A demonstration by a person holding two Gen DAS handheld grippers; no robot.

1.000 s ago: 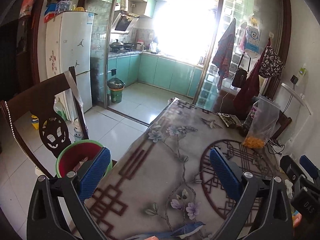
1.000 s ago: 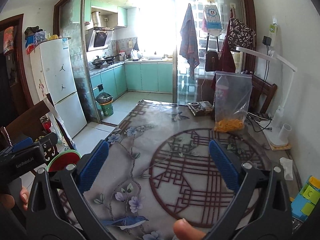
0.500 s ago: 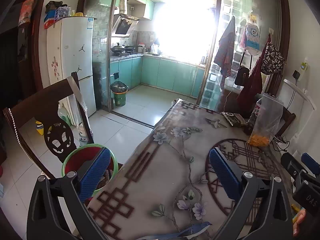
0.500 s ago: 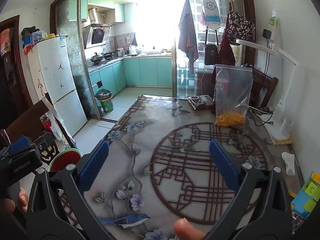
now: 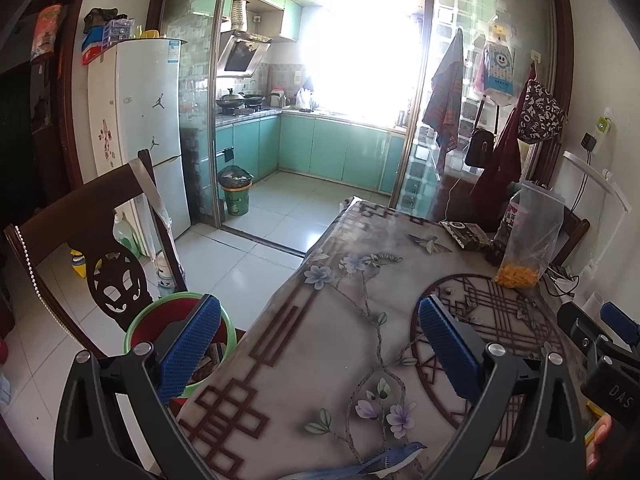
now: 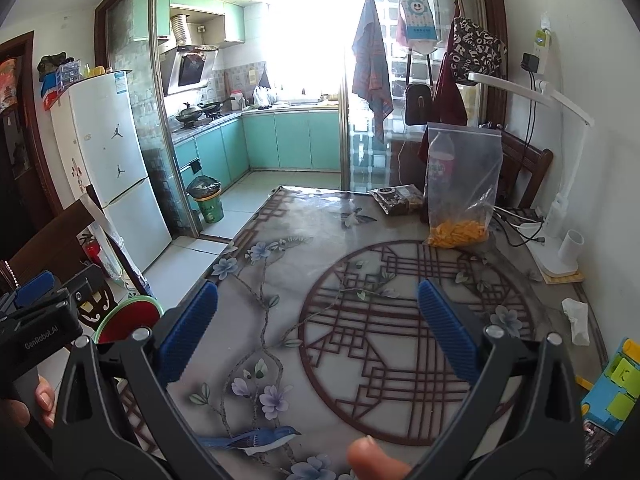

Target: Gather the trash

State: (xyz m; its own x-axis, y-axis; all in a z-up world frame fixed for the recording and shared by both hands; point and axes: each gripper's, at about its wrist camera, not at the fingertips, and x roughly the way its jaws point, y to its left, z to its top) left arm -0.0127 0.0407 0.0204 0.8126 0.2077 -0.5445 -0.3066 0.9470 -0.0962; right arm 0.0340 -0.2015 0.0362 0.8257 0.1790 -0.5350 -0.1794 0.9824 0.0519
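So, both grippers' jaws wide open and empty over the floral counter (image 6: pixel 280 272), left gripper (image 5: pixel 316 344), right gripper (image 6: pixel 318 320), crumpled tissue (image 6: pixel 576 318) at counter's right edge near lamp base (image 6: pixel 556 264), red bin (image 5: pixel 160 320) off counter's left side

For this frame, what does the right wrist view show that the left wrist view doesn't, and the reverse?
Only the right wrist view shows the crumpled tissue near the table's right edge, the white lamp base and the colourful toy.

Only the left wrist view shows inside the green-rimmed red bin beside the table and the dark chair back in full.

Both show the zip bag of orange pieces, the dark packet and the patterned table, with the left gripper and right gripper open and empty.
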